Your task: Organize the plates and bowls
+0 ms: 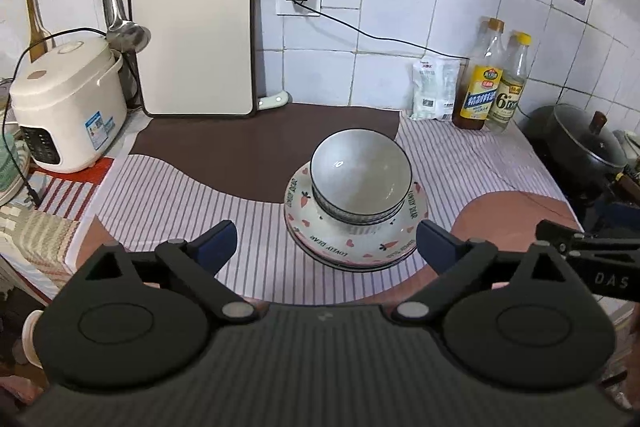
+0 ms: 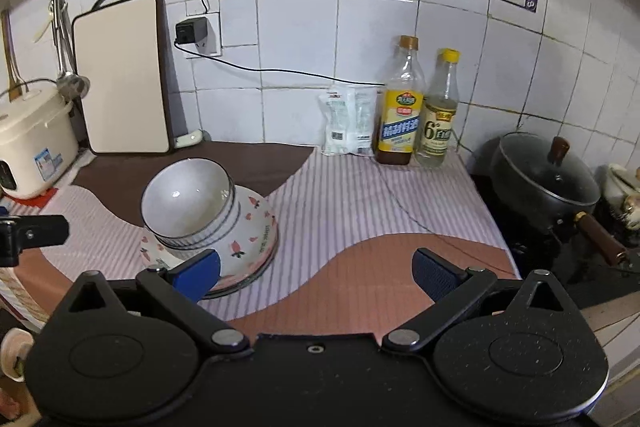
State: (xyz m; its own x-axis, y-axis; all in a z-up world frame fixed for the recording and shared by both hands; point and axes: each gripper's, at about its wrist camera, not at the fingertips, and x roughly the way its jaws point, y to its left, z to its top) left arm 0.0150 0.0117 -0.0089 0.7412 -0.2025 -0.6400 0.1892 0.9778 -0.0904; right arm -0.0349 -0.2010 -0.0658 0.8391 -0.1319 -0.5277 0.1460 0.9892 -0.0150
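Observation:
White bowls with dark rims are stacked inside carrot-and-heart patterned plates on the striped mat in the left wrist view. In the right wrist view the same bowls and plates sit at centre left. My left gripper is open and empty, its fingers either side of the stack's near edge and short of it. My right gripper is open and empty, to the right of the stack; its left fingertip overlaps the plates' near rim. Part of the right gripper shows at the right of the left wrist view.
A rice cooker stands at the left, a cutting board leans on the tiled wall. Two bottles and a white packet stand at the back right. A lidded black pot sits on the stove at the right.

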